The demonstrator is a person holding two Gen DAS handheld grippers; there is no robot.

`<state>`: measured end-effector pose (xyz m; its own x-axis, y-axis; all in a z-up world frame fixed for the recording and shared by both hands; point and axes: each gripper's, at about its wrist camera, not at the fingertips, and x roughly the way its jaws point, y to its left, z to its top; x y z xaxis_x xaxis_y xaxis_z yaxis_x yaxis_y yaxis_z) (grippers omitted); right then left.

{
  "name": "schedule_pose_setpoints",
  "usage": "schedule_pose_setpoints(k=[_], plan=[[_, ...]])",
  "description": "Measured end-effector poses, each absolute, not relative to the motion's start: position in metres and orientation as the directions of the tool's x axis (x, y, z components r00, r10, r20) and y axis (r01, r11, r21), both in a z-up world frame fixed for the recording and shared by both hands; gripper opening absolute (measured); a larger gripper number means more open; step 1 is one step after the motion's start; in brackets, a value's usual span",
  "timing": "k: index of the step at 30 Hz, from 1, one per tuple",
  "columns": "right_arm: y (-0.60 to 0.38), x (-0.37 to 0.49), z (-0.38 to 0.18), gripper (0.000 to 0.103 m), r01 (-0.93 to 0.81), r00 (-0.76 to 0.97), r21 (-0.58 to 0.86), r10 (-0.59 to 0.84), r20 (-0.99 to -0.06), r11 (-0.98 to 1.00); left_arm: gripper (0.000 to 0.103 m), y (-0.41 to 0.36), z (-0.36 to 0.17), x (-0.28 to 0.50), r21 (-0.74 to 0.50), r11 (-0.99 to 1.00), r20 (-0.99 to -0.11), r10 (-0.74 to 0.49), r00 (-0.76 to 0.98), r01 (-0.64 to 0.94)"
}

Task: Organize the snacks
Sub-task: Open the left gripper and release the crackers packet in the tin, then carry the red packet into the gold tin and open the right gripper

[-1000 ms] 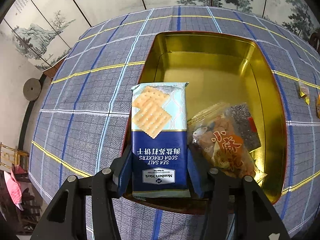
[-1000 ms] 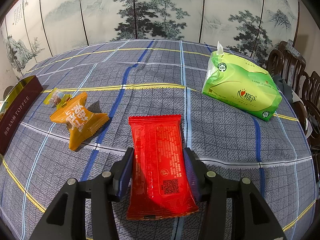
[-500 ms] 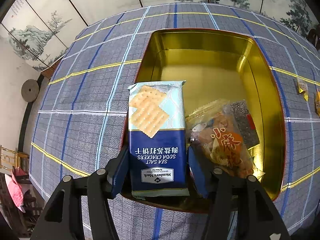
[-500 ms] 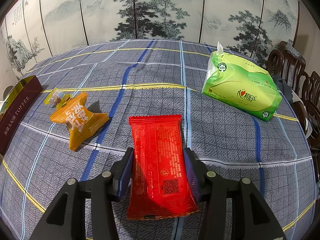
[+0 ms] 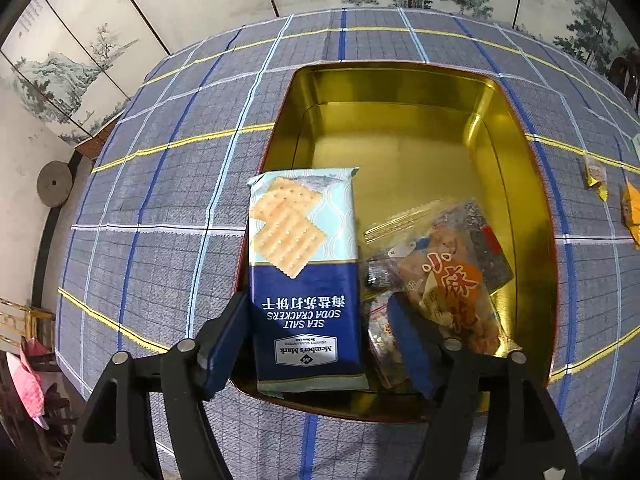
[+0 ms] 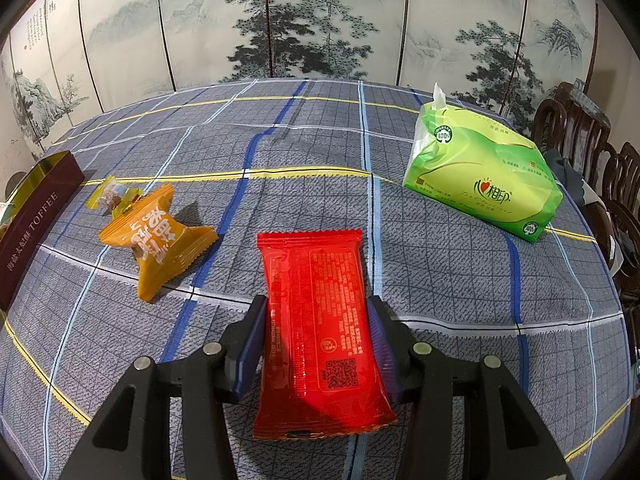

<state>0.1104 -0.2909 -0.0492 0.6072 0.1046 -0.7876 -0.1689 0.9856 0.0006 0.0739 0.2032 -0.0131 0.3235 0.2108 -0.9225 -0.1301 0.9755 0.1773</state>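
I am working over a round table under a grey-blue checked cloth (image 6: 304, 184) with yellow and blue stripes, and a painted folding screen (image 6: 320, 20) is standing along its far edge. The rectangular gold-lined tin (image 5: 400, 148) is sitting on the left part of the cloth; its far half is lying bare, giving open room, while its near right corner is holding a clear bag of mixed snacks (image 5: 444, 272). My left gripper (image 5: 316, 340) is spread wide, its blue pads standing clear on both sides of the blue-and-pale-green soda cracker packet (image 5: 304, 276). That packet is lying at the tin's near left corner, its long axis running near to far, its print reading upside down to me, its left edge sitting over the tin's rim.

Far right, a green tissue pack (image 6: 480, 176) is lying near the table edge. My right gripper (image 6: 316, 340) is closed on a red foil snack packet (image 6: 320, 332), long axis pointing away from me, barcode end nearest. Left of it an orange wrapped snack (image 6: 158, 236) is lying, just touching a small yellow candy (image 6: 114, 198) beyond.
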Motion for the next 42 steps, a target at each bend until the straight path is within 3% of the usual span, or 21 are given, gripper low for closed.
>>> schedule_pose_setpoints(k=[15, 23, 36, 42], plan=[[-0.28, 0.106, -0.043, 0.044, -0.074, 0.582, -0.047, 0.005, -0.813, 0.996, 0.074, 0.19, 0.011, 0.06, 0.184, 0.969, -0.881, 0.237, 0.41, -0.164], [-0.277, 0.095, -0.037, 0.043, -0.037, 0.578, -0.034, -0.007, -0.816, 0.999, 0.075, 0.179, 0.016, 0.047, 0.125, 0.977, -0.88, 0.19, 0.435, -0.174], [-0.21, 0.071, 0.015, 0.043, -0.195, 0.615, 0.04, 0.154, -0.773, 0.98, 0.075, 0.185, 0.019, 0.034, 0.06, 0.978, -0.877, 0.147, 0.457, -0.199], [-0.14, 0.073, 0.019, 0.043, -0.336, 0.572, 0.082, 0.273, -0.774, 0.938, 0.075, 0.198, 0.022, 0.021, 0.116, 0.962, -0.864, 0.221, 0.453, -0.247]])
